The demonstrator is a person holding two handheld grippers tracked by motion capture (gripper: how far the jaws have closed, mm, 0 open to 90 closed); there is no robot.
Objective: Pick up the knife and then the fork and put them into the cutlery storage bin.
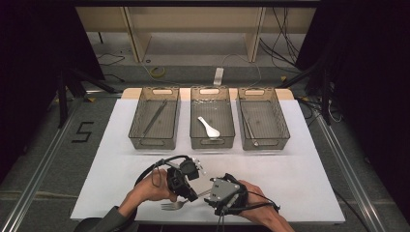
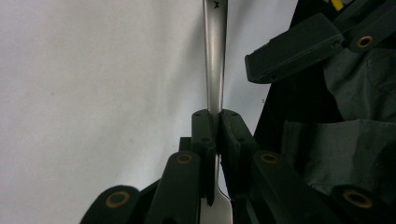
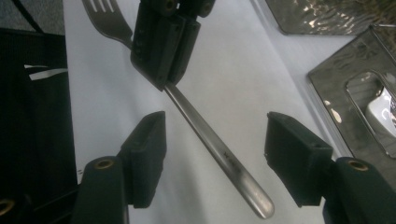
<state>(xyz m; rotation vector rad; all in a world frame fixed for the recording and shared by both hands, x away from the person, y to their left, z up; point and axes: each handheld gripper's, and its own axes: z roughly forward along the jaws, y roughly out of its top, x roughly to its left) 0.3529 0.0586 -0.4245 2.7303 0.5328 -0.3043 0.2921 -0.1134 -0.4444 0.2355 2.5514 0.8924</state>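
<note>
Left claw point(image 2: 215, 122) clamped on fork point(image 3: 212, 144), neck hidden between pads. Right claw point(image 3: 215, 156) open, straddling handle, untouched. Tines near table point(image 1: 300, 179) front edge.

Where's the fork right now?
In the high view the fork is at the near edge of the white table, clamped by the left gripper; its handle end sits between the open jaws of the right gripper.
</note>
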